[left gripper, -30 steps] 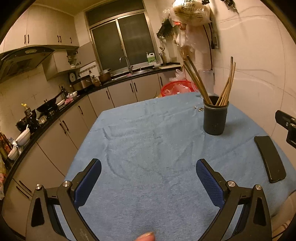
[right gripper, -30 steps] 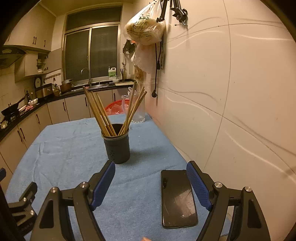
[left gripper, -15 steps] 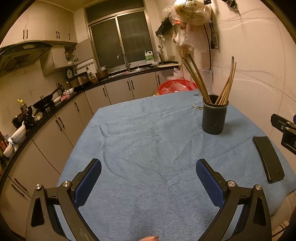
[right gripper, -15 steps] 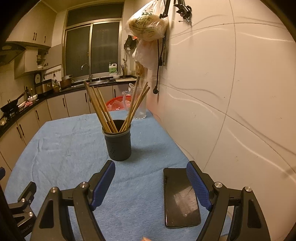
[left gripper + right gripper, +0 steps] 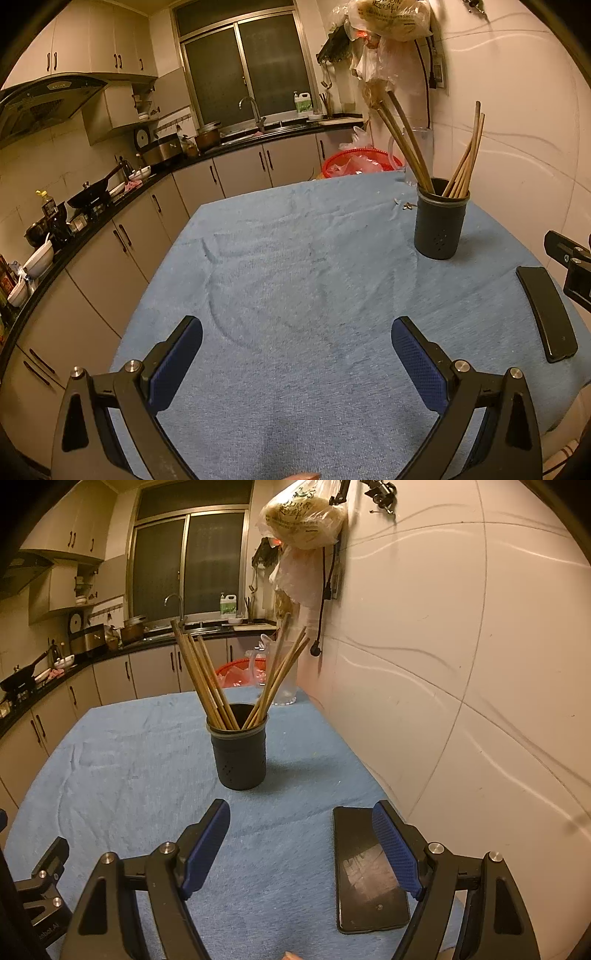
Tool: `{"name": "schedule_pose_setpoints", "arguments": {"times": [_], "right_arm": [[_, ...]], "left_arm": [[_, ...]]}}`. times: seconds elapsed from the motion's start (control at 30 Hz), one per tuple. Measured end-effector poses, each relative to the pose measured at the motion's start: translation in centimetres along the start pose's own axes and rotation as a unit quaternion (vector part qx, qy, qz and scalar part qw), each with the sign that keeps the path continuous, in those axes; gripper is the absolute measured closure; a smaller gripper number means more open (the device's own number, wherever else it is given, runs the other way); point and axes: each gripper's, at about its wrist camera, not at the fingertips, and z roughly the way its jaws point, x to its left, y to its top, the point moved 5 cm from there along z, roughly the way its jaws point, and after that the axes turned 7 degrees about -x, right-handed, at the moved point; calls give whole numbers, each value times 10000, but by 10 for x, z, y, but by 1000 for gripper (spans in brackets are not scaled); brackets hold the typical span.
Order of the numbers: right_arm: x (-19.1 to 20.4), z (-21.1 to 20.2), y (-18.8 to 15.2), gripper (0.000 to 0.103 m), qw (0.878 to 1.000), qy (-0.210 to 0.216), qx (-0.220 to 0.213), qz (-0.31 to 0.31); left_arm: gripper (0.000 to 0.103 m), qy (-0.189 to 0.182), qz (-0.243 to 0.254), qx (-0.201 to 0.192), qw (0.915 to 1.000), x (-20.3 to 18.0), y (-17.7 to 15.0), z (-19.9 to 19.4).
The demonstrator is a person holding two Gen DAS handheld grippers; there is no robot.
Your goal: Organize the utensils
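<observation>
A dark utensil cup (image 5: 440, 225) (image 5: 239, 755) stands upright on the blue cloth (image 5: 295, 266) (image 5: 122, 760) near the wall. Several wooden chopsticks (image 5: 463, 158) (image 5: 207, 679) stand in it, leaning left and right. My left gripper (image 5: 295, 360) is open and empty over the near middle of the cloth, well short of the cup. My right gripper (image 5: 299, 843) is open and empty, a little in front of the cup. Part of the right gripper (image 5: 569, 266) shows at the right edge of the left wrist view.
A black phone (image 5: 546, 314) (image 5: 367, 871) lies flat on the cloth by the wall, partly under my right gripper's right finger. A clear pitcher (image 5: 282, 675) and a red basket (image 5: 360, 164) stand at the table's far end. Counters and cabinets (image 5: 122, 236) run along the left.
Both grippers have drawn back slightly from the cup, which looks a little farther away. Both stay open and empty.
</observation>
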Motion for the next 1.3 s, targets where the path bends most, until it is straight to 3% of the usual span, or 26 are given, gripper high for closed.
{"name": "schedule_pose_setpoints", "arguments": {"times": [1.3], "right_arm": [[12, -3, -4, 21, 9999, 10, 39, -130]], "left_arm": [[1, -58, -98, -47, 9999, 6, -3, -4]]}}
